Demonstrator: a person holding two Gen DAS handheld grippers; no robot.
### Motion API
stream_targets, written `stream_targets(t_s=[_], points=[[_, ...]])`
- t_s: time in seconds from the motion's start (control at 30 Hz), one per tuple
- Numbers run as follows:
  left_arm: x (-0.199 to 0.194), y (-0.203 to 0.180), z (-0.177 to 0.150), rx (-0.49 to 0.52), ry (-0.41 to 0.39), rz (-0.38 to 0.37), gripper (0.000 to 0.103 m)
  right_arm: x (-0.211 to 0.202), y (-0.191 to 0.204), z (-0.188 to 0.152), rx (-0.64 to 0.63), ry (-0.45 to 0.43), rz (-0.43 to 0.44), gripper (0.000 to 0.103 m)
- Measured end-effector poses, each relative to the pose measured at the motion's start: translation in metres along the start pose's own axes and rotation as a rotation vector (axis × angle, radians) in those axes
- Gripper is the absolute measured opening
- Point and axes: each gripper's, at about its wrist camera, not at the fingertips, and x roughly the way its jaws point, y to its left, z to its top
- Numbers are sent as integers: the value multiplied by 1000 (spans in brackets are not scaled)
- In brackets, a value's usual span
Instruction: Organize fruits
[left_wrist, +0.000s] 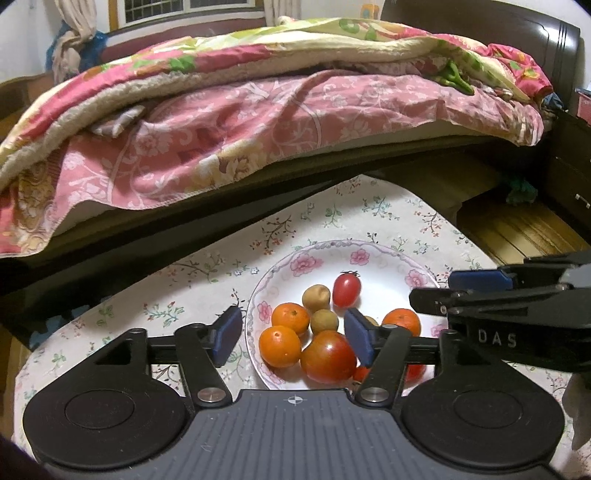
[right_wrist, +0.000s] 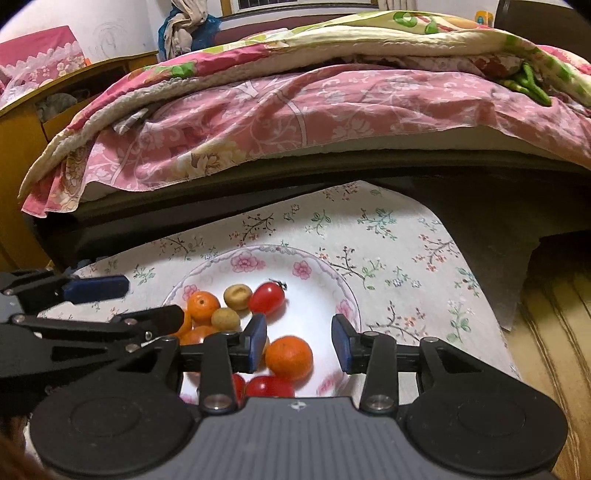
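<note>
1. Left gripper (left_wrist: 291, 338): jaws spread wide and holding nothing, poised over the near-left side of the plate (left_wrist: 384, 254), above an orange (left_wrist: 279, 346) and the large tomato (left_wrist: 328, 356).
2. Right gripper (right_wrist: 299, 341): jaws likewise wide apart and empty, bracketing a second orange (right_wrist: 289, 357) on the near-right side of the plate.
3. Fruit: all pieces lie in the plate on the cloth-covered desk (left_wrist: 207, 273), namely oranges, tomatoes including a cherry tomato (left_wrist: 346, 290), and small brown fruits (left_wrist: 316, 297). No separate sorting container is visible.
4. Step in hand (judged): selecting one fruit to lift. Advised: descend straight, centre the pads on the widest part, and close gently, since tomatoes bruise and round fruit rolls.
5. Crowding: the pieces touch one another; taking an outer fruit first avoids nudging its neighbours.
6. Clearances: the two grippers sit near each other over the plate, so alternate moves seem prudent. The bed (left_wrist: 258, 110) rises close behind the desk's far edge; open cloth lies left and right of the plate.
</note>
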Motion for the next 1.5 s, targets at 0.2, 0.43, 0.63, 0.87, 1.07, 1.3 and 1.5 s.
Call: stream_targets(t_s=[0.2,0.43,0.63,0.87,1.07,1.3,1.5], points=[[-18,-5,-5,2,-2,21,77,-21,5,-9,4,-6,-1,42],[-34,-7,-18,-10,9,42,80,-45,6,-22,31,-22,4,47],[-52,-11,-28,-8,7,55,86,-63,10,-34,55,-28,10,48],[-71,-15,-41,-10,3,64,90,-82,21,-52,44,-29,1,48],[-85,-17,-53,-13,-1,86,96,-98,27,-67,42,-41,-10,49],[-105,-20,-68,-7,-21,133,103,-115,31,-85,72,-40,-8,50],[-119,-25,-85,-1,-11,151,103,-131,35,-103,88,-34,-4,51]])
